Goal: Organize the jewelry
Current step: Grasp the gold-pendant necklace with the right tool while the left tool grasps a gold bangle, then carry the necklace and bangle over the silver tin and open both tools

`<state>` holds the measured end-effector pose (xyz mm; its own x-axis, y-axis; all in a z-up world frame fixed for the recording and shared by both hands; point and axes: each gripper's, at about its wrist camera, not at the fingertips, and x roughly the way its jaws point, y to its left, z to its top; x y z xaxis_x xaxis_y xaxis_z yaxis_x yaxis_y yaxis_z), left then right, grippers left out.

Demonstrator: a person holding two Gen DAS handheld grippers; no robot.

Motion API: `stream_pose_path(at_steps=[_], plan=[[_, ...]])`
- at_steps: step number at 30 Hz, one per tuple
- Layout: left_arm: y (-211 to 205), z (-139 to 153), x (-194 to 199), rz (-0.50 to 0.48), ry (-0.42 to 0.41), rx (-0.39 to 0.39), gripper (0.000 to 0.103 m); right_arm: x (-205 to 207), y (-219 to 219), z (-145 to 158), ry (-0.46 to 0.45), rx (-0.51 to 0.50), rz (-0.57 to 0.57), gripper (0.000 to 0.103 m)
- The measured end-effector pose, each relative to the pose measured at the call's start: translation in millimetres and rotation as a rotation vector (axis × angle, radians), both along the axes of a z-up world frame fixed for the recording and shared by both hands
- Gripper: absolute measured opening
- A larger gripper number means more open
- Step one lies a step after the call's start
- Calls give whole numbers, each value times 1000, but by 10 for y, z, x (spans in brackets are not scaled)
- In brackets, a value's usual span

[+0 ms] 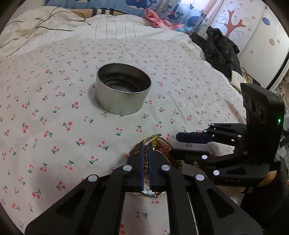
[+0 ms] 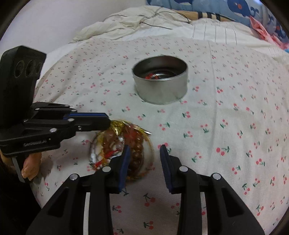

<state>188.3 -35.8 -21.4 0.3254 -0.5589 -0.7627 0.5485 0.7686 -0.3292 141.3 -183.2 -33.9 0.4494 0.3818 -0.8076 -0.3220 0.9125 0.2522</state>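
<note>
A heap of jewelry [image 2: 124, 146], brown bead bracelets, gold bangles and red and white pieces in clear gold-trimmed wrapping, lies on the cherry-print bedspread [image 2: 207, 130]. My left gripper [image 1: 146, 144] is shut on the wrapping's gold edge; it also shows in the right wrist view [image 2: 108, 123]. My right gripper [image 2: 145, 150] is open and empty, its left finger over the bracelets; it also shows in the left wrist view [image 1: 176, 144]. A round metal tin [image 1: 123, 90] stands further back with red beads inside [image 2: 151, 76].
A rumpled white quilt [image 2: 137, 19] with thin black cables lies at the bed's far end. Blue patterned pillows [image 1: 144, 7] are behind it. Black clothing [image 1: 220, 48] is heaped at the bed's right edge, next to a painted wardrobe [image 1: 252, 36].
</note>
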Motion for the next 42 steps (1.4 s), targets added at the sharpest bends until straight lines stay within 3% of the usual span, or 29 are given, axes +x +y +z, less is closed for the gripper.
stream_pose_path(at_steps=[6,13,15,16,22,26,30,35,37,39,42], plan=[[-82,-40,-7,-35,15,23,1,-10,49,29,-22,22,25,35],[61,-35,94,35,41,-5,3,71,248,-12,-47,51,44,34],[109,-36,122,54,49,-19,6,91,255,-28,-44,45,35,8],[128,-37,135,60,53,-26,7,96,252,-18,-48,43,33,7],[128,-79,182,69,74,-42,21,35,139,135,-92,54,17,6],[72,-117,209,65,81,-43,42,26,-31,222,-115,71,-36,6],[-42,-158,208,34,82,-40,47,36,-196,303,-131,113,-79,6],[-197,-202,151,-13,67,-12,46,35,-314,356,-141,162,-114,6],[-224,-187,120,-13,32,18,34,18,-365,403,-164,184,-132,6],[-236,-158,122,-22,17,23,12,-9,-431,486,-203,236,-141,6],[-225,-80,95,-21,-23,21,6,-52,-471,570,-245,256,-153,6]])
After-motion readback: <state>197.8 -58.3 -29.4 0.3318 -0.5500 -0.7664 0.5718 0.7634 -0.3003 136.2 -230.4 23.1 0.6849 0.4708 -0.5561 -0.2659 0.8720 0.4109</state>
